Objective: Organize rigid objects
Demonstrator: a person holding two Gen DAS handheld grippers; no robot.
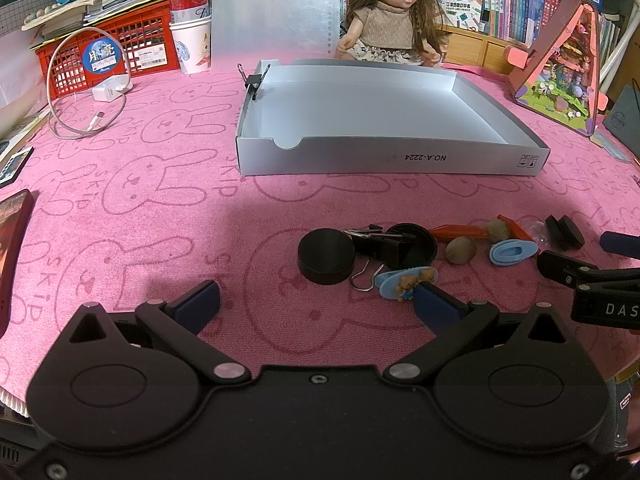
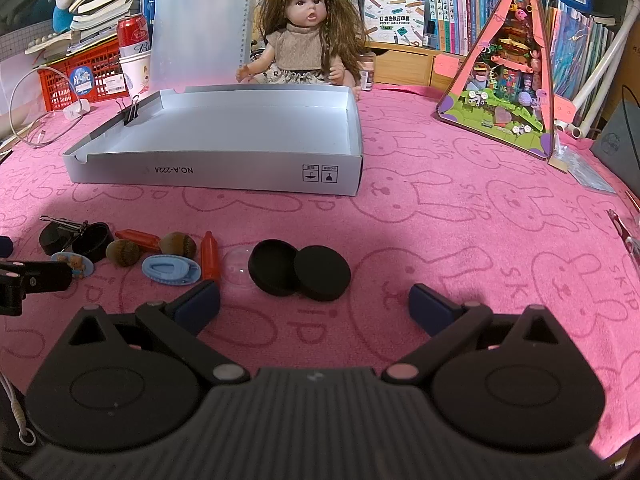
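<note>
1. Left tongs (image 1: 318, 300), spread and holding nothing, hover just short of a black round lid (image 1: 326, 256).
2. Right tongs (image 2: 314, 302), likewise spread and unladen, face two overlapping black lids (image 2: 298, 267).
3. Clutter row on the pink surface (image 2: 440, 216): binder clip (image 1: 376, 242), blue hair clip (image 2: 170, 270), orange crayon (image 2: 210, 258), nuts.
4. Grey cardboard tray (image 2: 224, 176) beyond holds nothing; by this evidence, sorting has not begun.

box (image 2: 224, 172): grey, shallow, open, empty, binder clip (image 2: 131, 114) on left wall | row in front on pink cloth: black round lids (image 2: 322, 267), clear dome (image 2: 237, 268), orange tubes (image 2: 210, 257), two nuts (image 2: 178, 245), blue clip (image 2: 171, 270), bear clip (image 1: 404, 283), loose binder clip (image 1: 374, 240)
</note>
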